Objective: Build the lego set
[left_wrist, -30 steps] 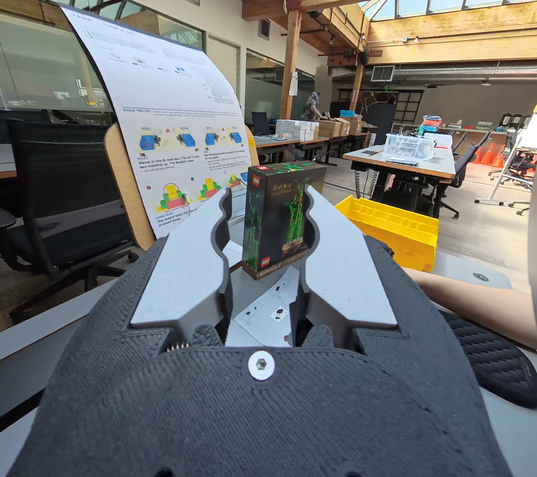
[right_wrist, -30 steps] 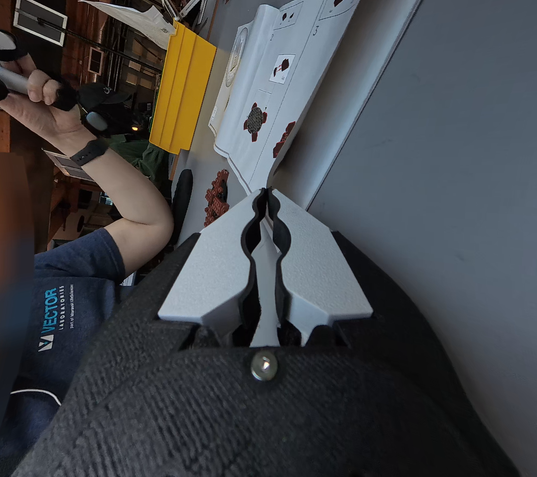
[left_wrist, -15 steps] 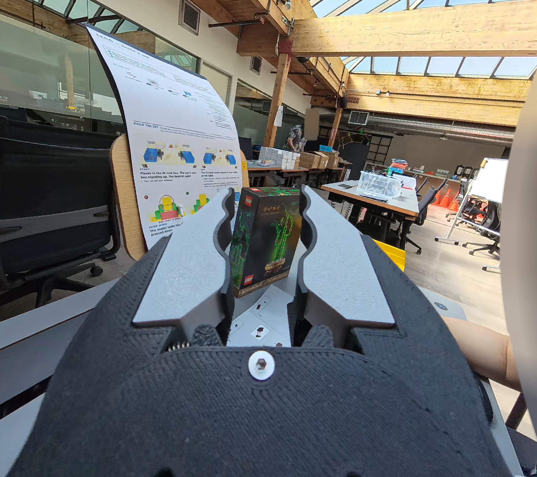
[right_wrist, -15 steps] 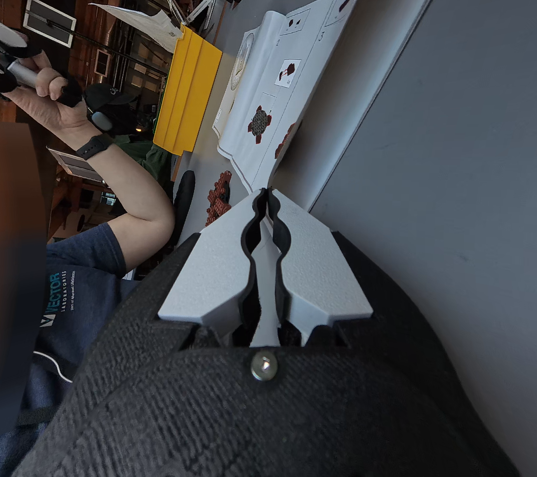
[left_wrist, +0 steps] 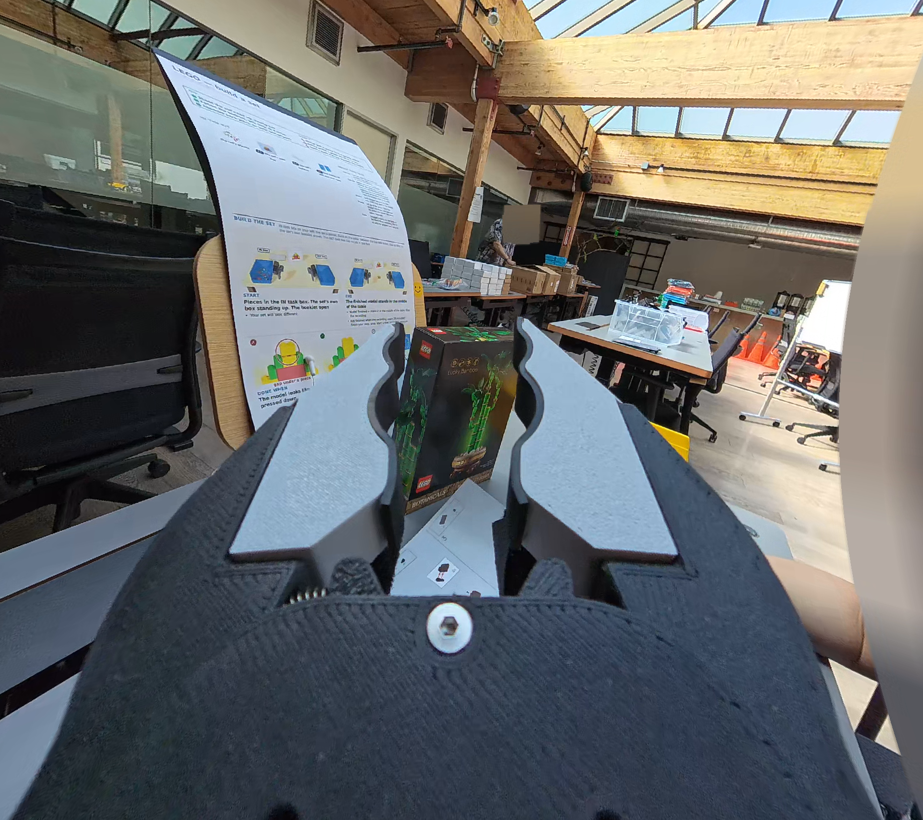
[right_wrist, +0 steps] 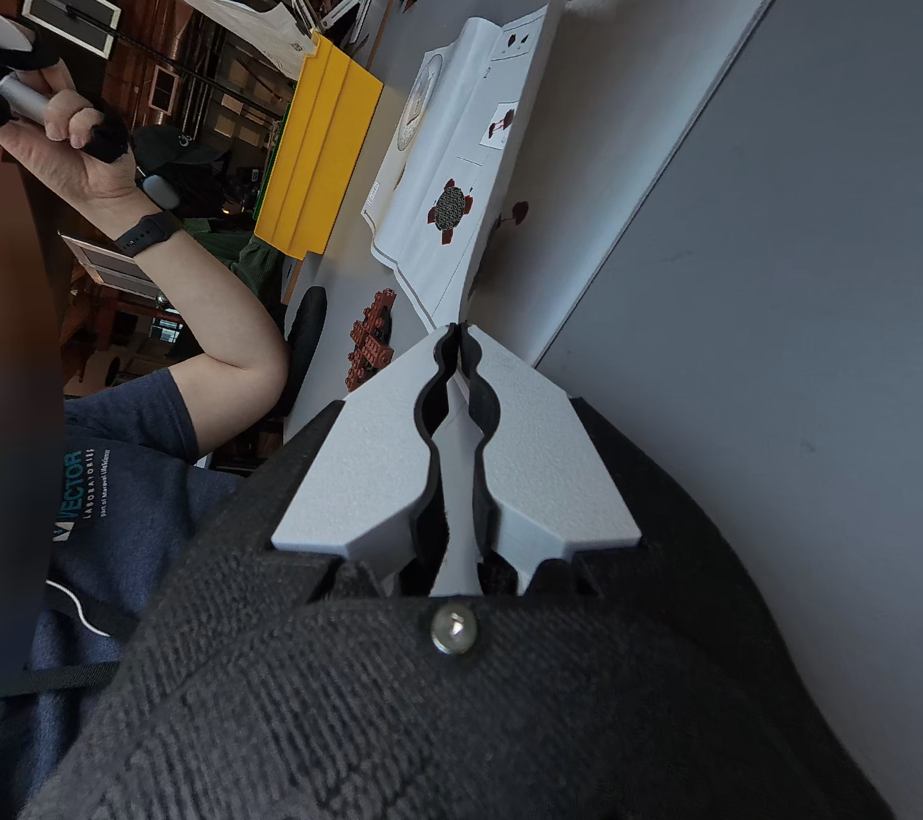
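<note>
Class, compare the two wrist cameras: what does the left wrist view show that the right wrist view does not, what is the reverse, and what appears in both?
Only the left wrist view shows the upright set box and the curved instruction sheet propped behind it, framed by the open left gripper.

Only the right wrist view shows the reddish-brown brick assembly lying on the table and the right gripper, tips together.

Both show the open booklet and the yellow bin.

Grey table (right_wrist: 749,346) is being occupied by open booklet (right_wrist: 439,177), brown brick assembly (right_wrist: 369,346), yellow bin (right_wrist: 319,157), upright set box (left_wrist: 459,406).
</note>
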### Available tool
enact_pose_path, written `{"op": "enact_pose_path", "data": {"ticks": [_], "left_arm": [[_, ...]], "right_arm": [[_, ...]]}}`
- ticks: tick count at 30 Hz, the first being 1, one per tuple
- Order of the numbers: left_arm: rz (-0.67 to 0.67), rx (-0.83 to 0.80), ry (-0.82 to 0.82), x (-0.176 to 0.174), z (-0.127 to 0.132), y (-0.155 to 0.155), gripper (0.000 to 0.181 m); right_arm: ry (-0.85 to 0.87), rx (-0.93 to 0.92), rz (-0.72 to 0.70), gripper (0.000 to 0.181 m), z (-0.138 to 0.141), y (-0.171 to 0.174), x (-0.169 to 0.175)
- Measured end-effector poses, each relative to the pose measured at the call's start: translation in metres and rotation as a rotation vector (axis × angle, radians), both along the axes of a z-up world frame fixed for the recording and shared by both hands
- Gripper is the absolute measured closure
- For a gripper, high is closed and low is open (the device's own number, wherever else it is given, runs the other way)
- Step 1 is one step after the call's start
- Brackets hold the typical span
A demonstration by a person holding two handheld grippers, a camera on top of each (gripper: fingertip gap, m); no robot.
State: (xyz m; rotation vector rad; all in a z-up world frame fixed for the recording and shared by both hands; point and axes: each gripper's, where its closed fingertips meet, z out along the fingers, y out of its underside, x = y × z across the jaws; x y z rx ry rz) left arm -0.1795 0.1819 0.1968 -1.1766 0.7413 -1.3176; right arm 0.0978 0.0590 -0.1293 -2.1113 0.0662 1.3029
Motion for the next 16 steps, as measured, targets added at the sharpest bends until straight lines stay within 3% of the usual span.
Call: {"op": "enact_pose_path", "data": {"ticks": [16], "left_arm": [[-0.124,-0.045,0.050,0.032,-0.011,-0.017,0.140]], "right_arm": [[-0.045,0.105,0.001,0.181,0.009,-0.001,-0.003]]}}
